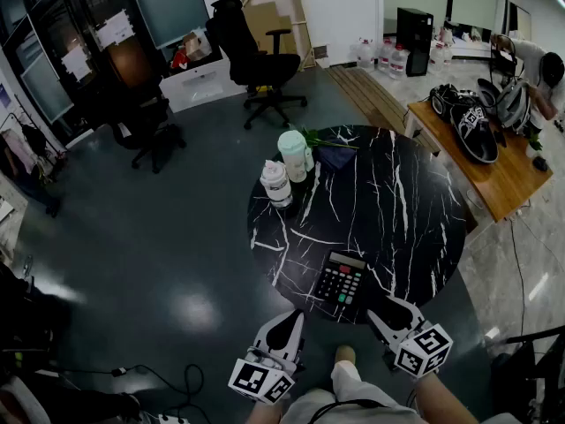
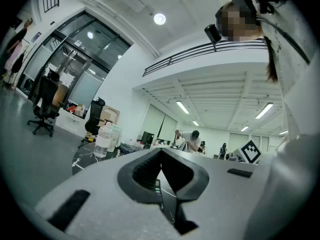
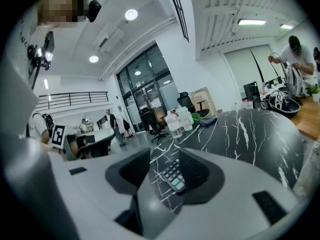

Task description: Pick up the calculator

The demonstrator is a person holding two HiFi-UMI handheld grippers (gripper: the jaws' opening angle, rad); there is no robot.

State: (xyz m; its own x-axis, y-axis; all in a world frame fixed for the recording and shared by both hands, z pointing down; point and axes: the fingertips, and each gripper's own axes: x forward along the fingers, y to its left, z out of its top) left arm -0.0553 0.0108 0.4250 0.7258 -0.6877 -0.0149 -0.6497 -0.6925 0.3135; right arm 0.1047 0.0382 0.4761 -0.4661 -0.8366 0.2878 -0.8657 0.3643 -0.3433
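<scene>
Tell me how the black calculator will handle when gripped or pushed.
The flat black calculator looks like a rigid plastic slab, probably stiff, light. Lying flat on the glossy black marble-patterned table, it would likely slide, not tip or roll. Near the rim, a push might drop it.

The left tongs (image 1: 290,320) are held low in front of the body, lying level and pointing forward, with their jaw tips drawn together. The right tongs (image 1: 387,305) sit alongside, well apart from the left. They also point forward but tip slightly downward, and their jaws stand partway open.
</scene>
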